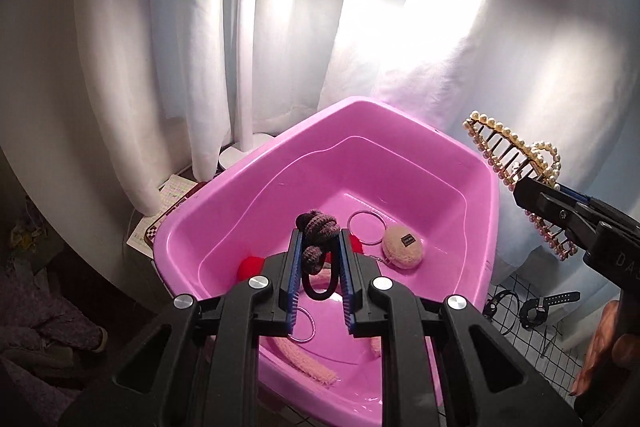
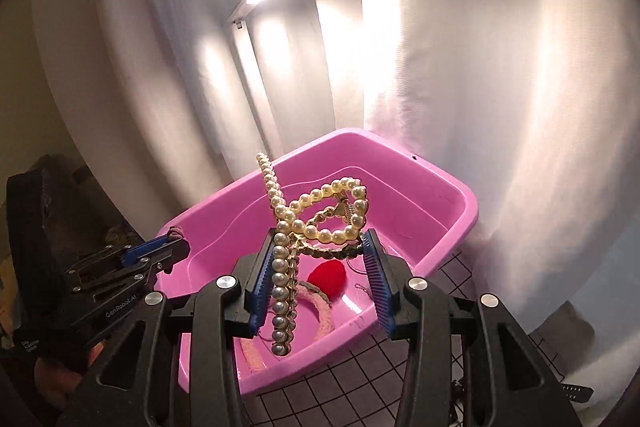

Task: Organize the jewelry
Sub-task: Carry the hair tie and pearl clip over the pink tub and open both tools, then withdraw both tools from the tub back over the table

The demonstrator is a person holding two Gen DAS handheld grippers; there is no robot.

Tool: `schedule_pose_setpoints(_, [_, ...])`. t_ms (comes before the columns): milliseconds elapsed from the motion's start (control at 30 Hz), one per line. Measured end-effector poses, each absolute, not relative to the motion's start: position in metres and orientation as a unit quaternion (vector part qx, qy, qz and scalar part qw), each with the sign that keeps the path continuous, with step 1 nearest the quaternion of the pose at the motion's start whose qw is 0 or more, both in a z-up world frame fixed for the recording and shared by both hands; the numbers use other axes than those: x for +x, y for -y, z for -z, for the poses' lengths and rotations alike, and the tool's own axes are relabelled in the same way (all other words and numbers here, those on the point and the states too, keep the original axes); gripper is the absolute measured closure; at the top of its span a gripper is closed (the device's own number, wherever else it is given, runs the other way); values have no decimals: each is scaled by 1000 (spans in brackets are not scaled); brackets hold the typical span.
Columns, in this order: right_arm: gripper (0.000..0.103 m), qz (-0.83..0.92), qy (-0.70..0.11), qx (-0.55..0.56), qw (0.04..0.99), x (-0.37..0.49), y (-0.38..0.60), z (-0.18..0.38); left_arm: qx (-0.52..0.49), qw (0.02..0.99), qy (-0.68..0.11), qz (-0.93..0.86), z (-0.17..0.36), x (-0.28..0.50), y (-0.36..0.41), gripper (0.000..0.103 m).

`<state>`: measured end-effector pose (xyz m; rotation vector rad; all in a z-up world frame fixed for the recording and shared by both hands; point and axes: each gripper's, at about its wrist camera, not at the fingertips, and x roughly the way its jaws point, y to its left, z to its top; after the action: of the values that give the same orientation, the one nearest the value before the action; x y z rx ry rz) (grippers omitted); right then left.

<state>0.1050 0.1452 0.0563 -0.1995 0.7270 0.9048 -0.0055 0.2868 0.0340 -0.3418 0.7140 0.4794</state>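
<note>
A knitted hair tie (image 1: 314, 243) is clamped by the left gripper (image 1: 318, 255), a pearl hair clip (image 2: 316, 223) by the right gripper (image 2: 320, 263), both at frame centre above the pink tub (image 1: 486, 227). A snagged pad could drag either back out.

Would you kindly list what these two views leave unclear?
- Left wrist view: left gripper fingers hide the lower part of the dark hair tie.
- Left wrist view: beige pouch label too small to read.
- Right wrist view: pearl hair clip hides part of the pink tub floor.
</note>
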Motion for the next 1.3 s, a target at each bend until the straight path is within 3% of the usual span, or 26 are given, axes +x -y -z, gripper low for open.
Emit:
schedule_pose_setpoints(433, [62, -381, -465, -178, 779, 161, -231, 10, -184, 869, -407, -211, 10, 34, -318, 84])
schedule_pose_setpoints(867, [61, -344, -502, -190, 770, 184, -248, 38, -191, 848, -448, -209, 33, 48, -327, 81])
schedule_pose_setpoints(900, [57, -342, -500, -189, 773, 182, -248, 35, -191, 848, -448, -210, 33, 48, -327, 74])
schedule_pose_setpoints(933, [46, -341, -498, -187, 775, 183, -248, 34, -190, 849, -446, -210, 32, 47, -327, 62])
schedule_pose_setpoints(967, [43, -342, -496, -185, 776, 183, -247, 32, -189, 851, -443, -211, 30, 47, -326, 56])
schedule_pose_setpoints(1033, [43, -342, -493, -186, 778, 182, -247, 29, -179, 858, -431, -215, 24, 45, -324, 28])
schedule_pose_setpoints(1067, [43, -341, -491, -187, 779, 181, -247, 27, -172, 860, -426, -221, 21, 43, -322, 22])
schedule_pose_setpoints(1300, [43, -342, -490, -180, 781, 178, -243, 26, -169, 861, -423, -224, 17, 38, -322, 19])
